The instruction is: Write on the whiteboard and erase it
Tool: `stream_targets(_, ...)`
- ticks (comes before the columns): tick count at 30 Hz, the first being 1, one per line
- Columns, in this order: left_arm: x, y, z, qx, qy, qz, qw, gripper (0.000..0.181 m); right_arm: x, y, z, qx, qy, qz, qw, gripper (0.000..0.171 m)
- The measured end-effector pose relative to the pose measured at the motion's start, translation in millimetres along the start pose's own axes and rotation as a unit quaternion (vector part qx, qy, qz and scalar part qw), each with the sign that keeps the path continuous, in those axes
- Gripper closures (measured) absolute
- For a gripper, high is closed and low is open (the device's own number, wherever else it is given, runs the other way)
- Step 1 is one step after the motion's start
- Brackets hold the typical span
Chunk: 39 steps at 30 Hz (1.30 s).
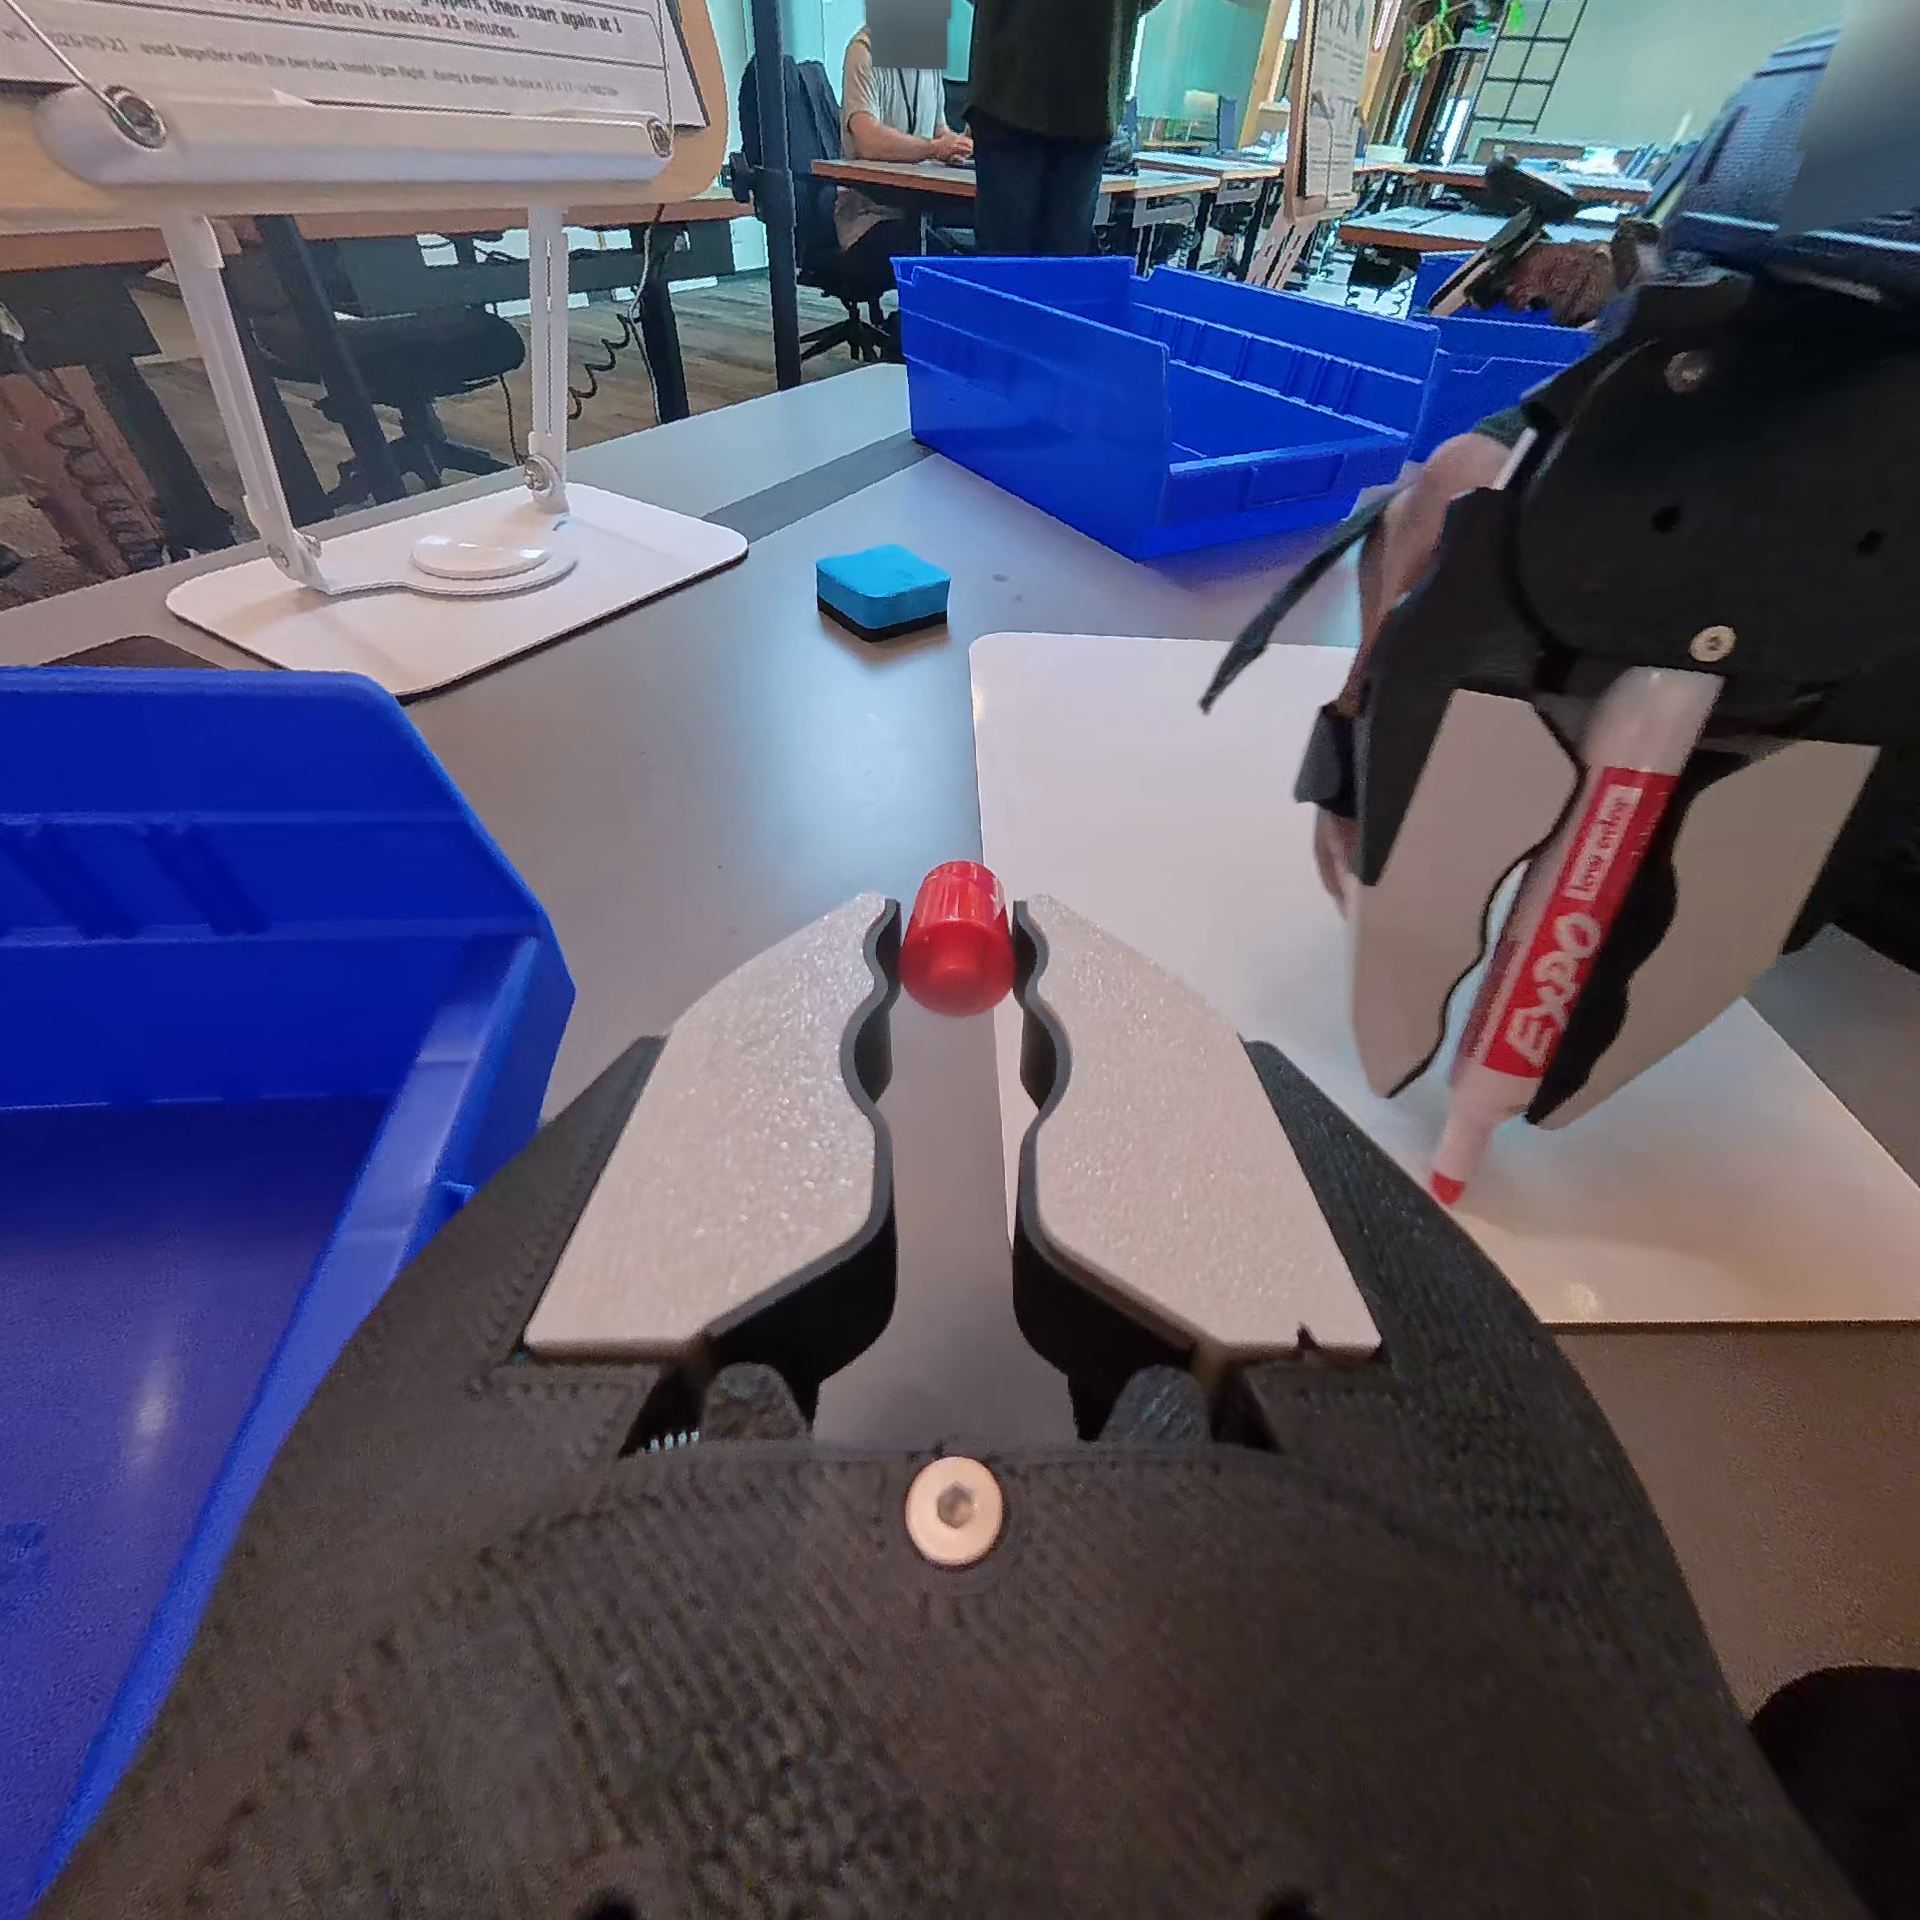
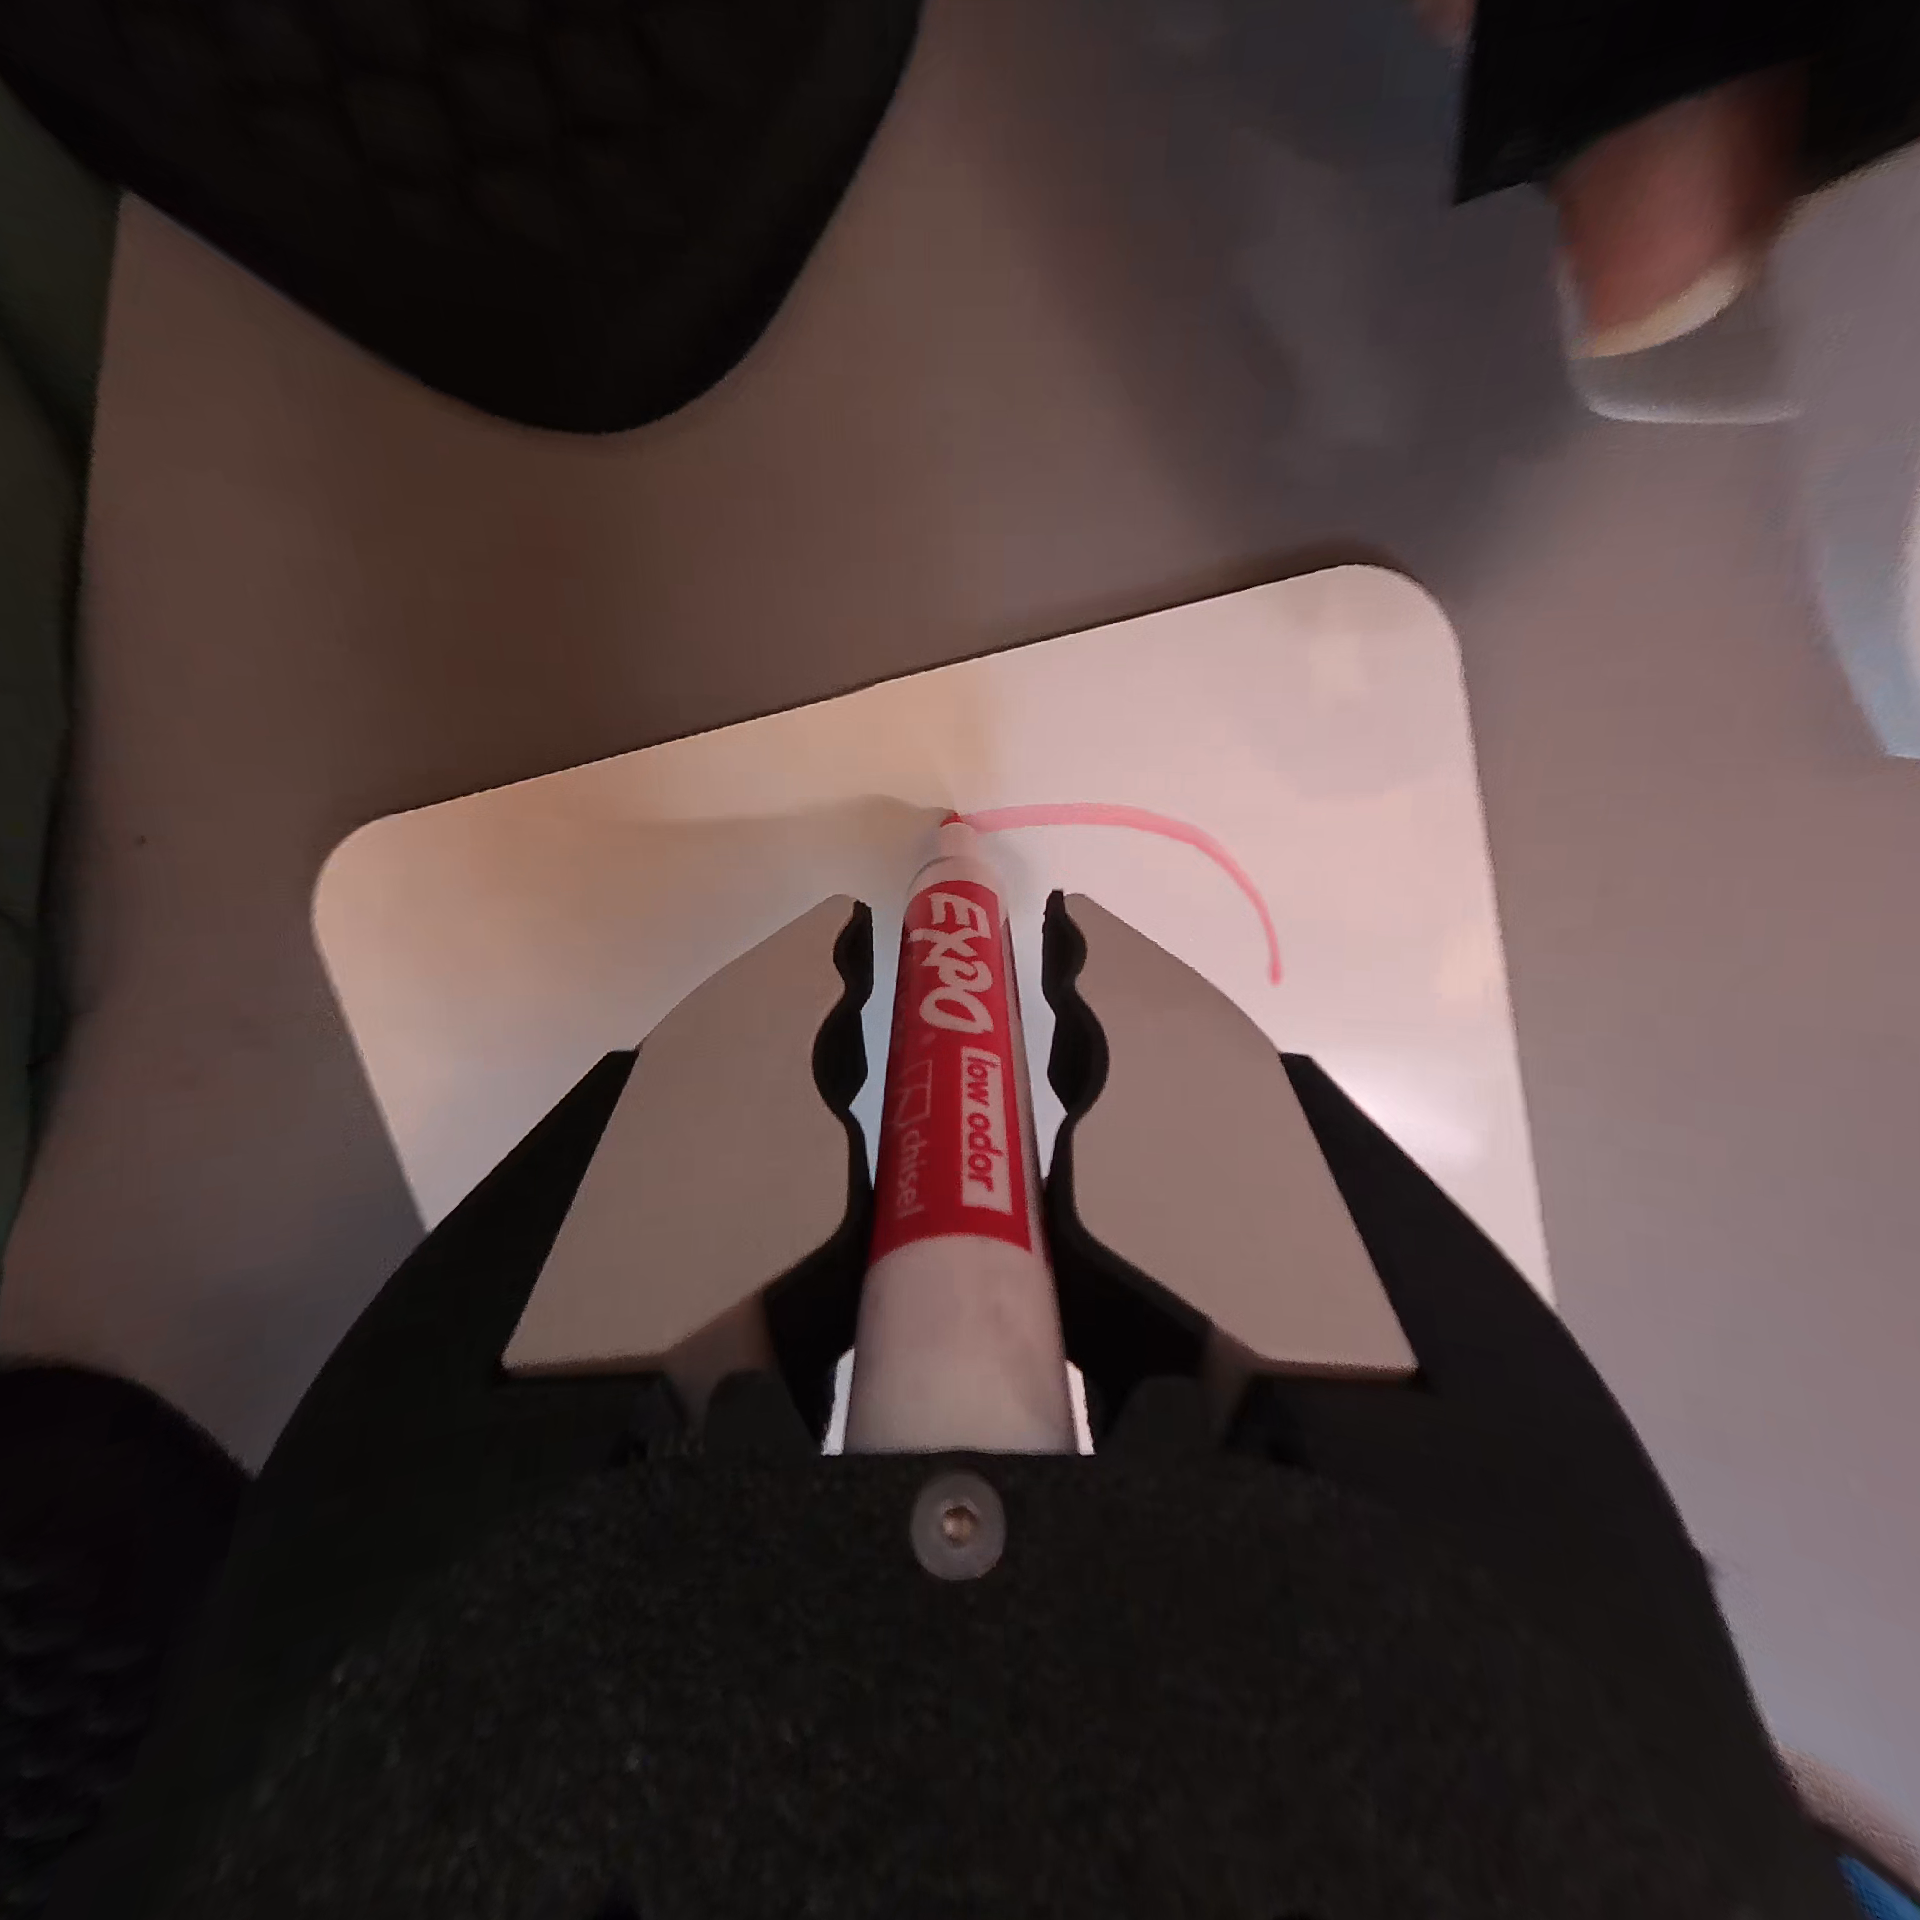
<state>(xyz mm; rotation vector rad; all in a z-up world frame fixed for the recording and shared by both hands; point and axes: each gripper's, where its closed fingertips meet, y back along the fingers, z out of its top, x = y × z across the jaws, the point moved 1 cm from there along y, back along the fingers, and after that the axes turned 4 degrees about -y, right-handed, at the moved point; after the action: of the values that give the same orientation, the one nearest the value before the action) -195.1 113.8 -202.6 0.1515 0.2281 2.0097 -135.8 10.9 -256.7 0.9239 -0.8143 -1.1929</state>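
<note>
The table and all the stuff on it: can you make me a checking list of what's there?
Surface: grey table, whiteboard lying flat.
Job's things: red marker tip on the board at the end of a curved red line; red cap; blue eraser beside the board.
Clutter: blue bins, white document stand.
Grippers: right gripper jaws shut on the marker; left gripper jaws shut on the cap.
Cables: coiled cords under far desks.
Surroundings: office desks, chairs, people.

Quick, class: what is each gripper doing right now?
Left gripper: shut on the red cap.
Right gripper: shut on the red marker, tip on the whiteboard.
</note>
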Motion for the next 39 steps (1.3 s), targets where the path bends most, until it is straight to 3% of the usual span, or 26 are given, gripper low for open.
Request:
stream_targets(9,-1,-2,-3,0.006,0.001,-0.002,1.0,0.161,34,15,-36,0.033,-0.021,0.001,0.999,0.139)
stream_targets(18,0,-2,-4,0.006,0.002,-0.001,1.0,0.161,-6,33,-68,0.069,-0.056,-0.051,0.995,0.138)
stream_targets(27,1,-1,-3,0.005,0.003,0.0,1.0,0.161,-59,25,-47,0.06,-0.043,-0.07,0.995,0.138)
stream_targets(34,1,0,-3,0.004,0.005,-0.001,1.0,0.161,-66,10,-13,0.035,-0.013,-0.053,0.998,0.138)
stream_targets(39,1,-1,-3,0.005,0.004,-0.001,1.0,0.161,-76,35,-24,0.011,-0.041,-0.074,0.996,0.138)
